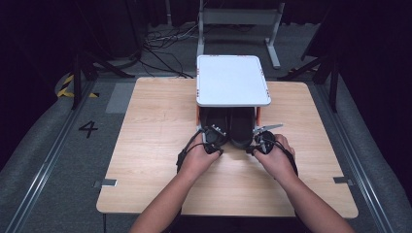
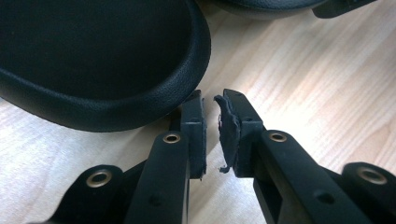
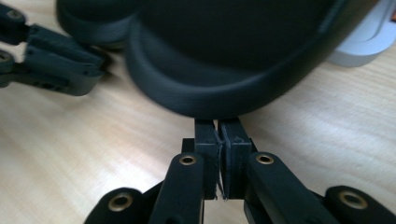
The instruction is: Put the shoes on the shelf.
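High view. A wooden table [image 1: 155,145] carries a small white shelf [image 1: 232,80] on orange-trimmed legs, set at the middle of the far edge. Under it lie two black shoes, the left shoe [image 1: 217,122] and the right shoe [image 1: 241,127], side by side with their heels toward the person; each sticks out from beneath the shelf top on the near side. The left gripper [image 1: 214,141] and the right gripper [image 1: 258,144] sit at the two heels, one hand to each shoe, so that both can be moved as a pair along the shelf's open side.

Left gripper view. The jaws stand a little apart, released, with nothing between them. The worn pads [image 2: 228,126] lie just beside the rounded heel rim of the left shoe [image 2: 93,60], apart from it or barely touching; which cannot be told. The tips rest low on the table [image 2: 303,79], level with the shoe's rim, the height from which a heel can be pinched or nudged.

Right gripper view. The jaws are pressed together, pad against pad, empty. Their tips meet the underside edge of the right shoe [image 3: 233,60] at its heel, a closed tip being suited to pushing rather than grasping. The left gripper [image 3: 51,63] shows at the far left, beside the other shoe, and a corner of the shelf foot [image 3: 369,44] at the far right.
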Demonstrator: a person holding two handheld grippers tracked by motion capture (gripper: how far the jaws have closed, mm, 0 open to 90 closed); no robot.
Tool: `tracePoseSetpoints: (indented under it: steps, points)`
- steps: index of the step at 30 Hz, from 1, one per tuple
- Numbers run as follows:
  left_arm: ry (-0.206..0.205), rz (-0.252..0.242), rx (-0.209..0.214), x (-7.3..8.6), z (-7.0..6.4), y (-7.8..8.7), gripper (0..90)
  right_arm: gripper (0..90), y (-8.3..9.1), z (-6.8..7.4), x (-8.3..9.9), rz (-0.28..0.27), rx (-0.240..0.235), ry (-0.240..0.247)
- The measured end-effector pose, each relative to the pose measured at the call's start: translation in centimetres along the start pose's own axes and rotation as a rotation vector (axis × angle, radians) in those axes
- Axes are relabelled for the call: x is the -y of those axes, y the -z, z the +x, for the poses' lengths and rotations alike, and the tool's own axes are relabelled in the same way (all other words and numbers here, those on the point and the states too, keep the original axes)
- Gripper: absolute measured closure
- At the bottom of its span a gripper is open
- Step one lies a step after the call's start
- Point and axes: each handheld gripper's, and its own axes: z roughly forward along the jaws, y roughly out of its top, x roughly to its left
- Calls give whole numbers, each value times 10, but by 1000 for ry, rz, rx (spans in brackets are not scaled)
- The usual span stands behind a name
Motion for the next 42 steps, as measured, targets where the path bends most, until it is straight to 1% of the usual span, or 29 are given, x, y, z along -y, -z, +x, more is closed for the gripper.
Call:
tracePoseSetpoints:
  steps: [2, 3, 4, 6, 7, 8, 10, 12, 13, 14, 16, 17, 18, 19, 21, 23, 25, 27, 30, 31, 32, 33, 35, 36, 38, 39, 40, 41, 42]
  points:
    - [4, -2, 5, 0, 1, 0, 793, 871, 0, -1, 0, 6, 9, -3]
    - [4, -1, 7, 0, 1, 0, 793, 871, 1, 0, 1, 14, 4, -6]
    - [5, -3, 2, 0, 2, 0, 794, 871, 4, 1, 3, 17, -11, -5]
    - [15, -9, 6, 0, 4, 0, 793, 871, 9, 10, 6, 27, -67, -10]
    - [15, -9, 6, 0, 4, 0, 793, 871, 9, 10, 6, 27, -67, -10]
    - [20, -9, 10, 0, 4, 0, 793, 871, 11, 16, 7, 32, -101, -6]
    - [17, -6, 4, 0, 4, 0, 793, 870, 10, 22, 3, 32, -130, -4]
    - [14, -7, -1, -1, 3, 1, 789, 876, 6, 21, -1, 31, -118, -10]
    - [14, -7, -1, -1, 3, 1, 784, 900, 3, 18, -3, 34, -107, -14]
    - [15, -10, -3, -1, 3, 1, 784, 900, 3, 18, -3, 34, -107, -14]
    - [19, -23, -8, -2, 5, 2, 782, 900, 0, 14, -7, 34, -124, -29]
    - [20, -22, -5, -3, 6, 2, 782, 900, -1, 13, -10, 27, -100, -22]
    - [23, -24, -11, -4, 7, 2, 781, 900, -2, 12, -11, 28, -89, -22]
    - [24, -30, -15, -6, 8, 2, 780, 900, -3, 11, -13, 32, -91, -32]
    - [27, -36, -20, -9, 8, 2, 778, 900, -6, 7, -18, 29, -53, -29]
    - [21, -32, -26, -12, 9, 2, 779, 900, -9, 3, -24, 28, -35, -28]
    - [25, -32, -28, -13, 9, 1, 779, 900, -11, 1, -26, 31, -31, -33]
    - [24, -34, -29, -15, 11, 0, 787, 900, -15, -2, -33, 46, -29, -55]
    - [24, -39, -31, -16, 12, -1, 791, 900, -17, -5, -36, 45, -22, -48]
    - [24, -33, -37, -17, 11, -2, 794, 900, -17, -7, -38, 40, -20, -46]
    - [17, -34, -45, -18, 11, -2, 804, 900, -18, -8, -40, 55, -29, -62]
    - [13, -26, -54, -19, 10, -2, 814, 900, -18, -8, -41, 60, -32, -63]
    - [7, -22, -81, -19, 9, -2, 823, 900, -19, -7, -41, 71, -20, -50]
    - [1, -41, -93, -19, 10, -2, 828, 900, -20, -5, -41, 70, -16, -37]
    - [11, -53, -88, -19, 11, 0, 853, 876, -21, -3, -38, 50, -25, -22]
    - [12, -47, -88, -20, 12, 1, 858, 871, -20, -3, -38, 37, -37, -23]
    - [9, -50, -97, -20, 12, 1, 870, 867, -18, -3, -37, 31, -42, -24]
    - [16, -49, -107, -21, 11, 2, 878, 863, -17, -3, -37, 25, -44, -20]
    - [16, -49, -107, -21, 11, 2, 884, 863, -17, -3, -37, 25, -44, -20]
